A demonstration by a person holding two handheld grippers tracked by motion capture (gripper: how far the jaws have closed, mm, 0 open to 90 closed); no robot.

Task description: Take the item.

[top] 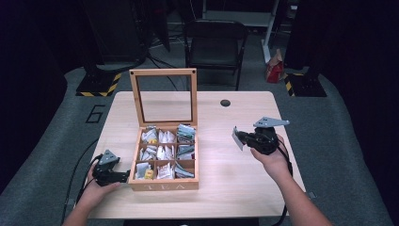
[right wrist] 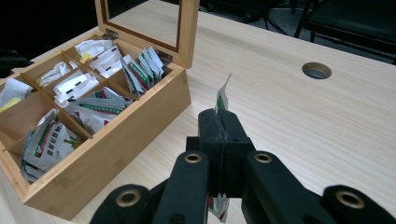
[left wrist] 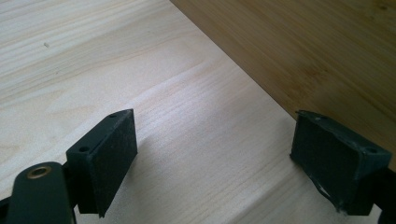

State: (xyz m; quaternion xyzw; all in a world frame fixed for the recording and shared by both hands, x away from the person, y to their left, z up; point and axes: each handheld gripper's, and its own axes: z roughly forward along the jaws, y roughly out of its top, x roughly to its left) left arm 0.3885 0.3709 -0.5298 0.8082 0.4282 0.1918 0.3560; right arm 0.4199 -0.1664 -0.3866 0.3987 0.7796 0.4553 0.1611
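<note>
While pinched edge-on between the closed fingers of the right gripper (right wrist: 219,122), the tea sachet (right wrist: 222,97) stands clear above the tabletop (top: 235,179), its top edge projecting beyond the fingertips and its lower corner hanging behind them. Beyond those fingers, on their left in the right gripper view, sits the wooden tea box (right wrist: 116,144), lid (top: 163,96) raised, compartments stocked with sachets. Left gripper (left wrist: 215,154) fingers stand wide apart, holding nothing, just beside the box wall.
</note>
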